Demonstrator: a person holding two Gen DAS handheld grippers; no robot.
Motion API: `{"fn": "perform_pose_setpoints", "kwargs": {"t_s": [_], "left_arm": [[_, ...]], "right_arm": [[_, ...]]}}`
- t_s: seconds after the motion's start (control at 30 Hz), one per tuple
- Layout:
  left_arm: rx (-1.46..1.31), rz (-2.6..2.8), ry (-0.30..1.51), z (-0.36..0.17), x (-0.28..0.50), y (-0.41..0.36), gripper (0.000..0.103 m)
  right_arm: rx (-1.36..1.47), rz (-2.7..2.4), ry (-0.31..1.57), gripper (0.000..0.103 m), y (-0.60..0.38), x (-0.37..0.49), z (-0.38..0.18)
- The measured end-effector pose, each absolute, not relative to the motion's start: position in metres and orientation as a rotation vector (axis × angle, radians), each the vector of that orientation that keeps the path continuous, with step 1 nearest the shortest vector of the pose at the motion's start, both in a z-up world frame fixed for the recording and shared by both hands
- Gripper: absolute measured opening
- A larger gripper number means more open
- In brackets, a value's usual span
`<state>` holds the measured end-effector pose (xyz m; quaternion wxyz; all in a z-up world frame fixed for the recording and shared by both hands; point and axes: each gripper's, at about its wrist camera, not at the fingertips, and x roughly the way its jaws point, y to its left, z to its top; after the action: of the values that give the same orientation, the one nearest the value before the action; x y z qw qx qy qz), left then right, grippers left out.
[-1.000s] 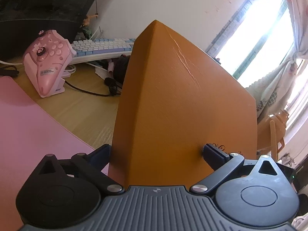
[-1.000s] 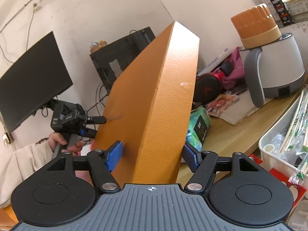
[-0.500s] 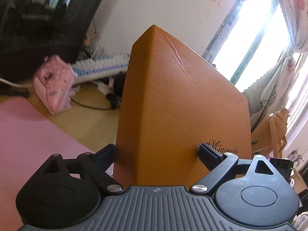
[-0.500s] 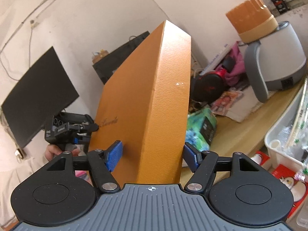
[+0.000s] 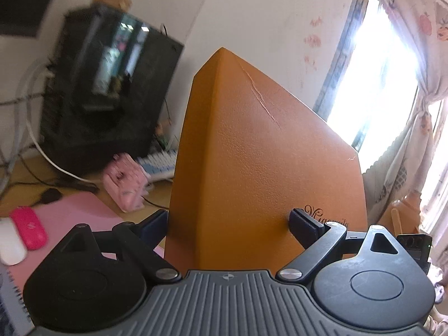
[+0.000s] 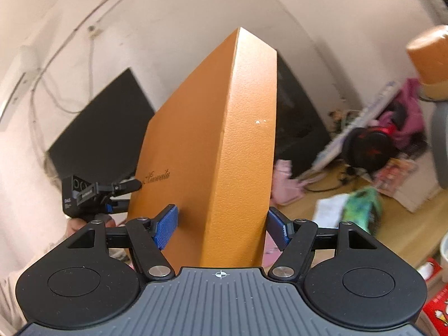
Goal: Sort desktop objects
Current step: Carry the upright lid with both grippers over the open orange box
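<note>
Left wrist view: we see left gripper [image 5: 229,221] clamping orange box [image 5: 263,168] | right gripper [image 6: 221,224] clamps its opposite end | both point slightly downward.

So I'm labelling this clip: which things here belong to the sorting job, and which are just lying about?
In the job:
- orange box
- left gripper, clamped on it
- right gripper, clamped on it

Lying about:
- pink controller
- keyboard
- pink mouse
- red headphones

Box [image 5: 260,168] between both claws; controller [image 5: 126,186] before keyboard [image 5: 158,163]
</note>
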<state>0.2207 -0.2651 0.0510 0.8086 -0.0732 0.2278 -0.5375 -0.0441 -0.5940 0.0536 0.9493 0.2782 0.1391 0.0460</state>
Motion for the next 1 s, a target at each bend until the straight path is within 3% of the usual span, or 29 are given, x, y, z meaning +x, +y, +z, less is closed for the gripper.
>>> {"fn": "perform_pose_setpoints", "kwargs": {"t_s": [0.5, 1.0], "left_arm": [[-0.184, -0.832, 0.353, 0.102, 0.118, -0.123, 0.092], [-0.289, -0.472, 0.327, 0.103, 0.034, 0.025, 0.092]], "right_arm": [[0.535, 0.432, 0.325, 0.072, -0.504, 0.004, 0.102], [0.516, 0.777, 0.450, 0.072, -0.351, 0.058, 0.117]]}}
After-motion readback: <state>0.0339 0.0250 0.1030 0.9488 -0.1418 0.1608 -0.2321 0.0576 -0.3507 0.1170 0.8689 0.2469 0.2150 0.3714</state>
